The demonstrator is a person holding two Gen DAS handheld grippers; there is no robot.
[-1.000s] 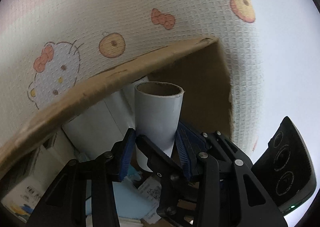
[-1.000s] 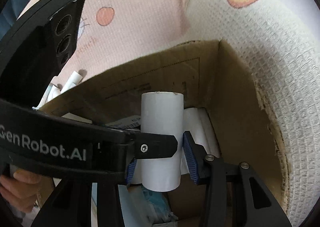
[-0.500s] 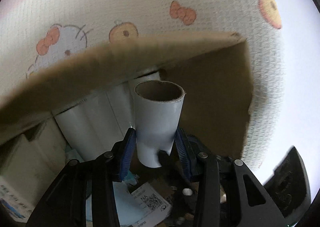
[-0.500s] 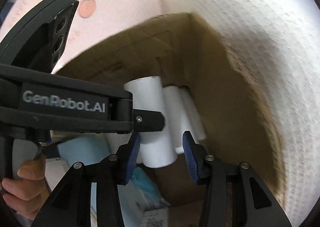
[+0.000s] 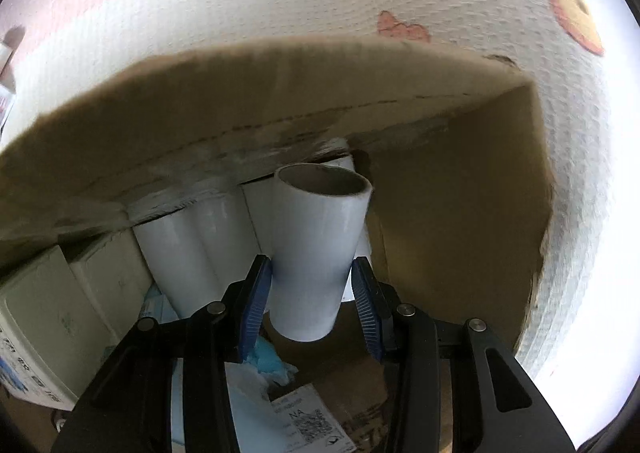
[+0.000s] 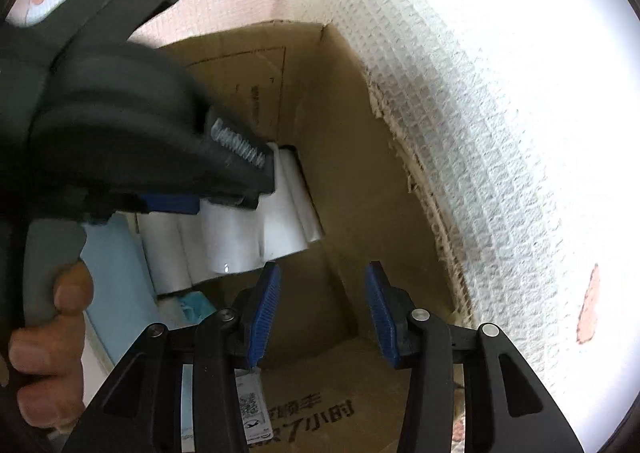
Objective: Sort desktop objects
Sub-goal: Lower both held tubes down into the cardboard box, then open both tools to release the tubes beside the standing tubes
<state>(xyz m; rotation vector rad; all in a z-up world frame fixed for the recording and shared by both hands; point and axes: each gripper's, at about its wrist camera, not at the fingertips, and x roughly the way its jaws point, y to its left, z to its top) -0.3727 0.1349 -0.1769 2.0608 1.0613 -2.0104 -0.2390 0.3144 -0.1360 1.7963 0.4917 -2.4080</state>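
Observation:
My left gripper (image 5: 312,295) is shut on a white paper roll (image 5: 318,245) with a hollow cardboard core, holding it inside an open cardboard box (image 5: 460,221), beside other white rolls (image 5: 188,249) stacked against the far wall. My right gripper (image 6: 320,305) is open and empty above the box floor. In the right wrist view the left gripper body (image 6: 132,133) crosses the frame and partly hides the held roll (image 6: 228,237) and the other rolls (image 6: 288,209).
The box (image 6: 352,141) stands on a white and pink waffle cloth (image 6: 500,101) with cartoon prints. Inside lie white cartons (image 5: 48,317), a light blue pack (image 5: 264,357) and a printed label (image 5: 308,421). A hand (image 6: 44,333) holds the left gripper's handle.
The right gripper has let go of the roll and drawn back, open. The left gripper has carried the roll down and deeper into the box, next to the stacked rolls.

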